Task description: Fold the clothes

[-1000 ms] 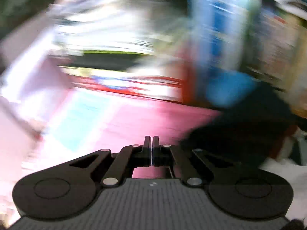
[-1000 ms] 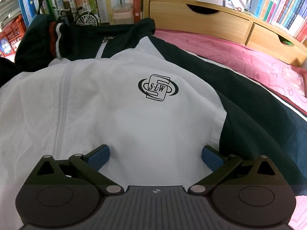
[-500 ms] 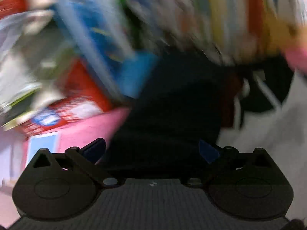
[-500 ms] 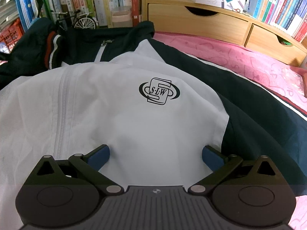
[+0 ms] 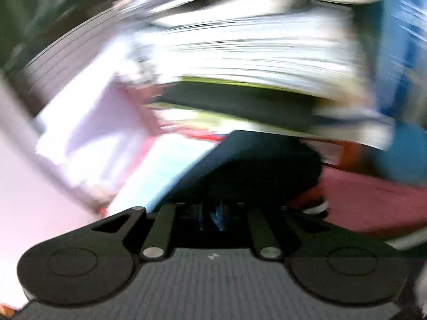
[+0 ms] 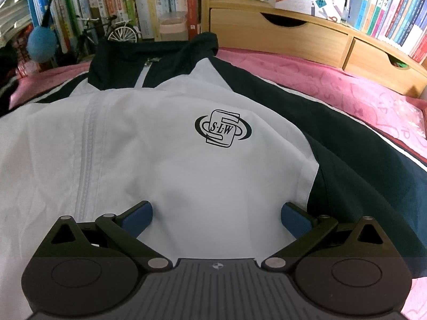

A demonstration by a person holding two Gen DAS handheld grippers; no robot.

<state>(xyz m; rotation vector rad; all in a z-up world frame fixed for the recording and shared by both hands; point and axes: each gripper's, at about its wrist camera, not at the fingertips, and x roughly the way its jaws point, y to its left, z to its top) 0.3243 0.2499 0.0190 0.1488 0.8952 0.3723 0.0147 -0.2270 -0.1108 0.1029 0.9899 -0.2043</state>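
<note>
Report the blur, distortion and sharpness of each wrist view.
Left wrist view: heavy motion blur smears everything except the left gripper, its jaws closed on dark cloth. Right wrist view: sharp, with fisheye bending at the edges; jacket, its logo and open right gripper are crisp.

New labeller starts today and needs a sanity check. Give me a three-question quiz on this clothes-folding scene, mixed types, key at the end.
1. True or false: the right gripper is clamped on the jacket.
2. Which letters are on the jacket's logo? A) S·L·W B) A·B·C C) N·Y·C
3. Fill in: behind the collar, in front of the books, stands a model ____.

Key: 1 false, its jaws are wide open over the white front; 2 A; 3 bicycle.
</note>
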